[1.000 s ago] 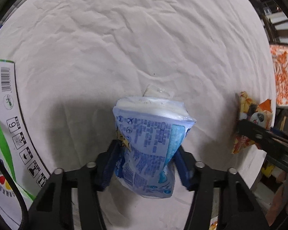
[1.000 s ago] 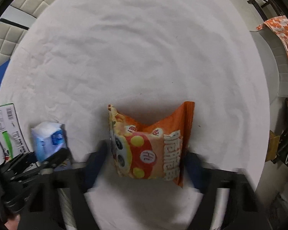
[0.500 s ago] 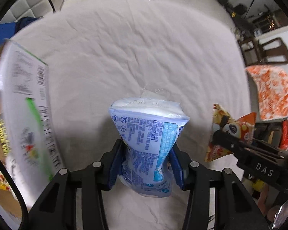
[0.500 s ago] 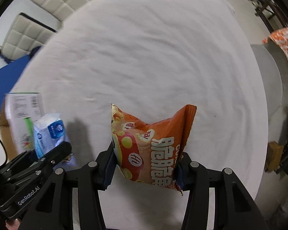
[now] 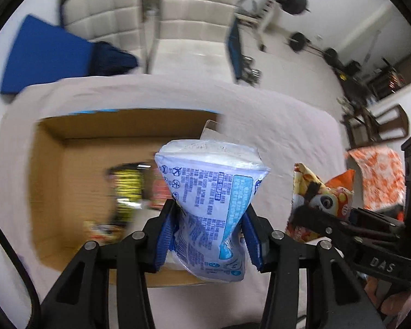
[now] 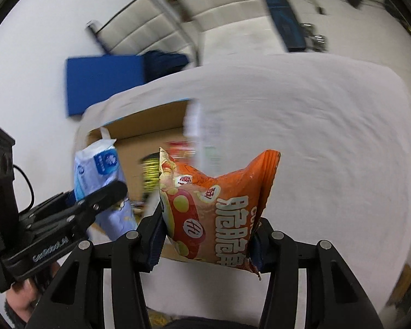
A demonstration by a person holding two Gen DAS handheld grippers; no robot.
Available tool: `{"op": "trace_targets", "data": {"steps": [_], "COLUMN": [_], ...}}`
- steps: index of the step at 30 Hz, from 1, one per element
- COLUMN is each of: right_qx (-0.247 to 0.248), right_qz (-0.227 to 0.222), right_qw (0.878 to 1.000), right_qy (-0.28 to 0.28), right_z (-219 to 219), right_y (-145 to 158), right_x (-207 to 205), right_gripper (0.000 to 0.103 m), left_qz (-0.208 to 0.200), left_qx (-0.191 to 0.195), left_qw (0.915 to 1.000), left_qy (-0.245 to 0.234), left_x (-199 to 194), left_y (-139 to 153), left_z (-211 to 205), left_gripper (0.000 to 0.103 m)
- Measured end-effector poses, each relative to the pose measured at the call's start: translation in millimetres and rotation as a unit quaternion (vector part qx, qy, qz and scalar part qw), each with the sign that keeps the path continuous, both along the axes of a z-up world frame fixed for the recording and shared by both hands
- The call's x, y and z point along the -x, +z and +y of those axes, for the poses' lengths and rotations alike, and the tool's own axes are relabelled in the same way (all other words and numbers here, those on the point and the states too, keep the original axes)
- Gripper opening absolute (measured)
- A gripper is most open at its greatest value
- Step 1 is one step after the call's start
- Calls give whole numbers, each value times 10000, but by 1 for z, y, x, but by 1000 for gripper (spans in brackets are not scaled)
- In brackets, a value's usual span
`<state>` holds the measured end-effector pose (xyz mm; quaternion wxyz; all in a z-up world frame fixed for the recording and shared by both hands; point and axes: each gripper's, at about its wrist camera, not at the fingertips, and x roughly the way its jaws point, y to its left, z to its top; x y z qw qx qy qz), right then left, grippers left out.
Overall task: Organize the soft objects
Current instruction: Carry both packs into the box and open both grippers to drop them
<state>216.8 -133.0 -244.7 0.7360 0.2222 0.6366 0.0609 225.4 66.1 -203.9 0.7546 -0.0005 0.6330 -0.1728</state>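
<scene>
My left gripper [image 5: 209,233] is shut on a blue-and-white tissue pack [image 5: 211,203], squeezed at its waist and held in the air over the right part of an open cardboard box [image 5: 49,192]. My right gripper [image 6: 208,235] is shut on an orange snack bag [image 6: 216,208], lifted above the white cloth just right of the box [image 6: 150,126]. In the left wrist view the snack bag [image 5: 317,197] hangs to the right in the other gripper. In the right wrist view the tissue pack [image 6: 98,170] shows at the left. Blurred colourful packets [image 5: 128,186] lie inside the box.
The white cloth-covered table [image 6: 328,137] stretches to the right of the box. Beyond it are padded cream chairs [image 5: 183,22], a blue mat [image 5: 43,54] on the floor, and gym gear [image 5: 296,2]. An orange patterned cloth [image 5: 380,175] lies at the right.
Both grippers rose off the cloth with their packs and swung left over the cardboard box, which now shows its open inside. The room beyond the table came into view.
</scene>
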Motion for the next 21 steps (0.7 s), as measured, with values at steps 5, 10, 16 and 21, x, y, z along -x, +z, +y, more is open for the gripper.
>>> {"op": "trace_targets", "data": {"steps": [5, 10, 16, 21], "right_qx": [-142, -114, 82, 35], "right_qz": [-4, 274, 517, 639], "right_qw": [9993, 9978, 9966, 9957], "right_qy": [360, 585, 637, 669], "right_z": [80, 136, 158, 167], "right_y": [-11, -49, -93, -118], "right_x": [-38, -77, -116, -140], "right_gripper": [53, 53, 53, 55], "left_qz": [25, 374, 685, 911], "left_qx": [-347, -432, -619, -728], "left_qw": [9980, 9938, 9908, 9894], "left_qy": [526, 958, 988, 860], "left_x": [-20, -57, -89, -116], "left_y": [-11, -46, -86, -113], "left_z": [70, 126, 146, 134], "left_gripper": [44, 44, 44, 50]}}
